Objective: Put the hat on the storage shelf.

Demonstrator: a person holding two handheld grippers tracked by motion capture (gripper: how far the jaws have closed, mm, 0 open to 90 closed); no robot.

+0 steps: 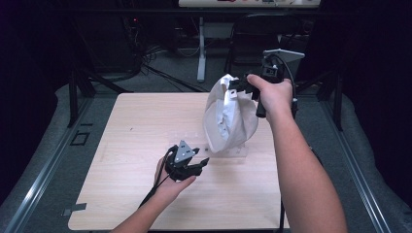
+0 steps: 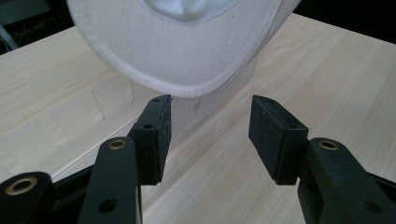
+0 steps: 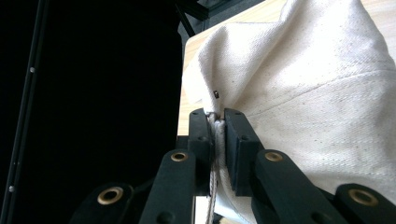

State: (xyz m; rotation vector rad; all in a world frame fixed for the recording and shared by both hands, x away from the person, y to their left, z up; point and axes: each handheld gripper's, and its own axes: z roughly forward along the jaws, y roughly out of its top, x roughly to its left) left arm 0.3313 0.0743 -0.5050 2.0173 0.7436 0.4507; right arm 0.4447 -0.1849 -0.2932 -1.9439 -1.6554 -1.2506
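**Me:** High view, starting nearest my edge of the tabletop: my left gripper sits low over the wood, a bit right of the middle, jaws spread with nothing between them. In the left gripper view the white cap hangs just past the tips, brim curving down toward them but not touching.

**You:** And the cap's on the table?

**Me:** Nope, held up in the air over the right half, toward the far edge. Below it there's a clear plastic stand on the tabletop. My right gripper is up high at the far right, clamped shut on the cap; the right gripper view shows a fold of cloth with its seam pinched between the pads.
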